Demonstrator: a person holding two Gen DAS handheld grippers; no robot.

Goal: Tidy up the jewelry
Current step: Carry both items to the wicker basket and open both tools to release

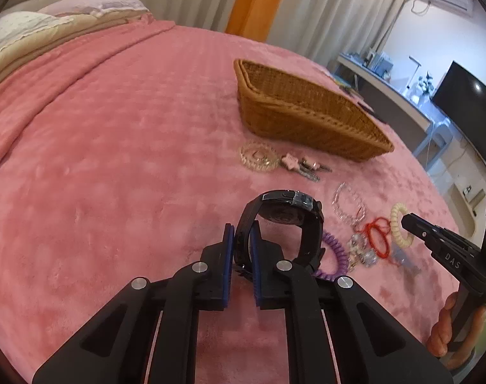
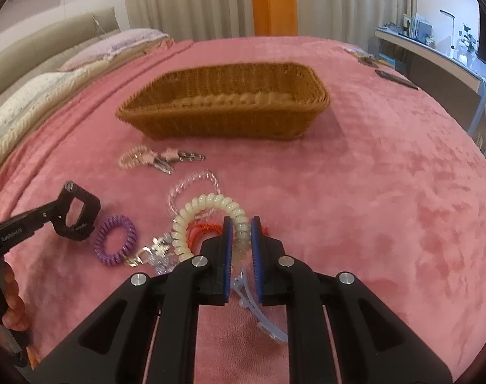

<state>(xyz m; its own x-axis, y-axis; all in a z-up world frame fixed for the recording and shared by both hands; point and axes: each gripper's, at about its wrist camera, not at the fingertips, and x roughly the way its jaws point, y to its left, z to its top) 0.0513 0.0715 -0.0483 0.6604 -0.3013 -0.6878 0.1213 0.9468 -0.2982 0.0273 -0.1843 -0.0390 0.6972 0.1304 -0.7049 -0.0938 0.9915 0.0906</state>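
My left gripper (image 1: 242,240) is shut on the strap of a black watch (image 1: 287,211) and holds it just above the pink bedspread; it also shows in the right wrist view (image 2: 75,214). My right gripper (image 2: 242,233) is shut on a cream spiral hair tie (image 2: 207,211), also visible in the left wrist view (image 1: 399,224). A woven basket (image 1: 307,112) (image 2: 223,102) stands beyond the jewelry. On the bed lie a purple spiral tie (image 2: 115,240), a clear bead bracelet (image 2: 192,185), a red cord (image 2: 201,232) and a sparkly clip (image 2: 160,252).
A pale spiral ring with a pink star keychain and keys (image 1: 275,160) (image 2: 156,158) lies before the basket. A clear hair claw (image 2: 255,307) lies under my right gripper. Pillows (image 1: 35,28) sit at the far left; a desk and monitor (image 1: 460,96) stand right of the bed.
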